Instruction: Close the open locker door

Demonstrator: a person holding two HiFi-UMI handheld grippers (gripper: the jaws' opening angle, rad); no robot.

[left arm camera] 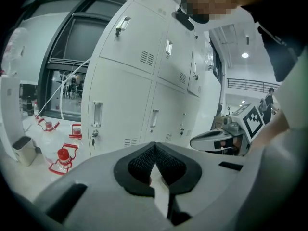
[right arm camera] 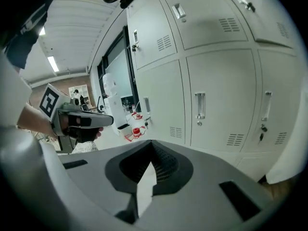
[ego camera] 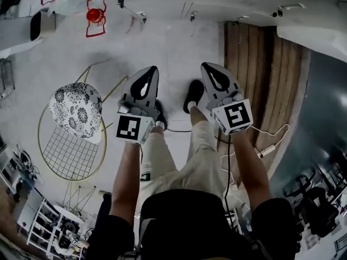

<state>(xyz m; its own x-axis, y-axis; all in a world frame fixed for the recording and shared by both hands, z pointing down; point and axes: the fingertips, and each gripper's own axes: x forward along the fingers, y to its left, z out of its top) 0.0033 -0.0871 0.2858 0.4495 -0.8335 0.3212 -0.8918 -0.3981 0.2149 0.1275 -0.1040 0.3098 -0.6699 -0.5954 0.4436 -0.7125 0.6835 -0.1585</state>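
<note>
A bank of white lockers (left arm camera: 139, 81) fills the left gripper view, and the lockers (right arm camera: 211, 81) also fill the right gripper view, with slim handles and vent slots. A door in the third column (left arm camera: 194, 73) seems to stand slightly ajar, though I cannot be sure. Both grippers are held up side by side in front of the person and point toward the lockers. My left gripper (ego camera: 146, 75) has its pads together with nothing between them. My right gripper (ego camera: 210, 70) is shut and empty too. Neither touches a locker.
A wire chair with a patterned cushion (ego camera: 76, 110) stands at the left. Red-capped water jugs (left arm camera: 62, 158) and a small bin (left arm camera: 24, 150) sit on the floor beside the lockers. A cable with a power strip (ego camera: 265, 150) lies by the wood flooring (ego camera: 260, 64).
</note>
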